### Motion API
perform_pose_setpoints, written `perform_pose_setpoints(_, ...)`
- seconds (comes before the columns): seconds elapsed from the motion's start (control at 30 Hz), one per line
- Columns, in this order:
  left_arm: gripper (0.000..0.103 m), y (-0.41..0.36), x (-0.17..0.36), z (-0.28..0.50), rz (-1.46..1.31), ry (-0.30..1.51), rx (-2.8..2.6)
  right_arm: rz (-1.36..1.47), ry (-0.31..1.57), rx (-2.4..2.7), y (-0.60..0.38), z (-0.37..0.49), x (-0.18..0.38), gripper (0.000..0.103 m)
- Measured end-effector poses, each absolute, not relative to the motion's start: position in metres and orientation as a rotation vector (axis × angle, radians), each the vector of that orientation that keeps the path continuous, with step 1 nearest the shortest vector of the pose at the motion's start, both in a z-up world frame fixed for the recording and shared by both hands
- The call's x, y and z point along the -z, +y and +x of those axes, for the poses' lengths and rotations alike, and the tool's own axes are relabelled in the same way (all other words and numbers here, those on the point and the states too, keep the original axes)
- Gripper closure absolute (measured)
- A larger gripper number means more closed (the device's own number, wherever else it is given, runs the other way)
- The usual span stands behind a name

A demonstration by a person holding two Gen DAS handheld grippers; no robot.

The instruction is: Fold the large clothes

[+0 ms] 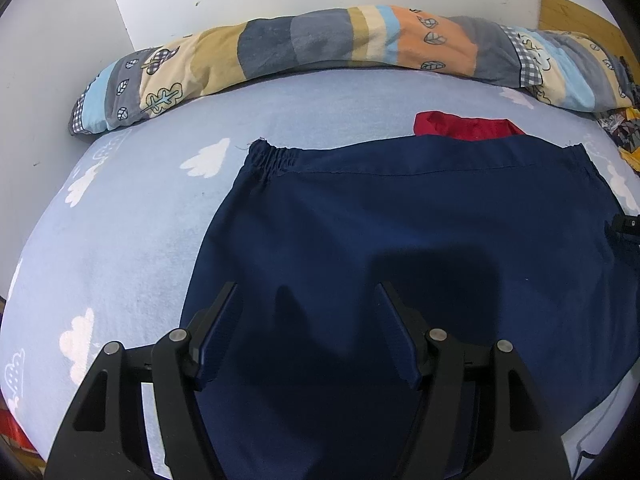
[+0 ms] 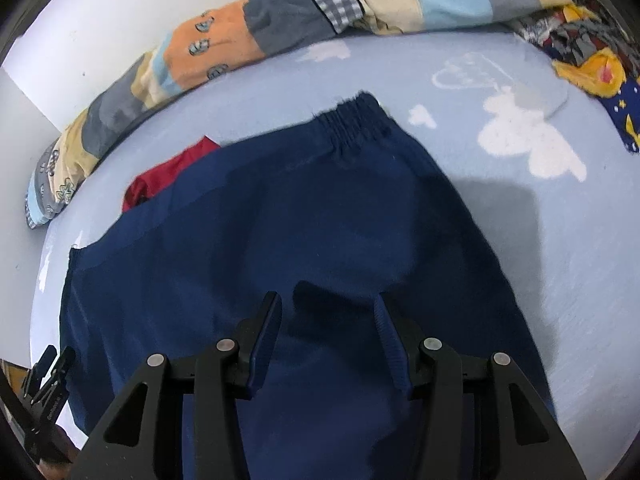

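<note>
Navy trousers (image 1: 400, 220) spread flat on the cloud-print bed sheet (image 1: 120, 240), elastic waistband (image 1: 276, 158) toward the far edge beside the patchwork quilt (image 1: 320, 40). Left gripper (image 1: 308, 292) and right gripper (image 2: 326, 300) both released, empty, hovering over the near cloth, roughly equally near. Long axis running away from the jaws, toward the waistband.

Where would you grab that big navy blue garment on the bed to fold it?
Probably at the two gathered elastic corners of the navy blue garment: left gripper at its corner, right gripper at the other, each coming from its outer side. The waistband lies flat and straight there.
</note>
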State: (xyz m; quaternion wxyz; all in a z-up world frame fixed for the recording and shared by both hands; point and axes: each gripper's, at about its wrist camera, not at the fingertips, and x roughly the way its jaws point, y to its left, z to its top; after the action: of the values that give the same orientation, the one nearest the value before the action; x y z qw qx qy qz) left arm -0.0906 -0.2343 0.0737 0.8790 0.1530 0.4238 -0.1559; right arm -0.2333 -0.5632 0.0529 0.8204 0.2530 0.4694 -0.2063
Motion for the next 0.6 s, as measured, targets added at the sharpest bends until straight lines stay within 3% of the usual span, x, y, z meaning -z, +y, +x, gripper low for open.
perform_pose_setpoints(0.17,0.036,-0.235,-0.076,-0.092,0.324,0.883,0.326,0.534,1.052,0.421,-0.559,-0.229,-0.044,0.053)
perform_pose_setpoints(0.6,0.036,-0.208,-0.111,-0.122,0.211,0.817,0.321,0.587,0.861,0.371,-0.537,-0.286,-0.098,0.052)
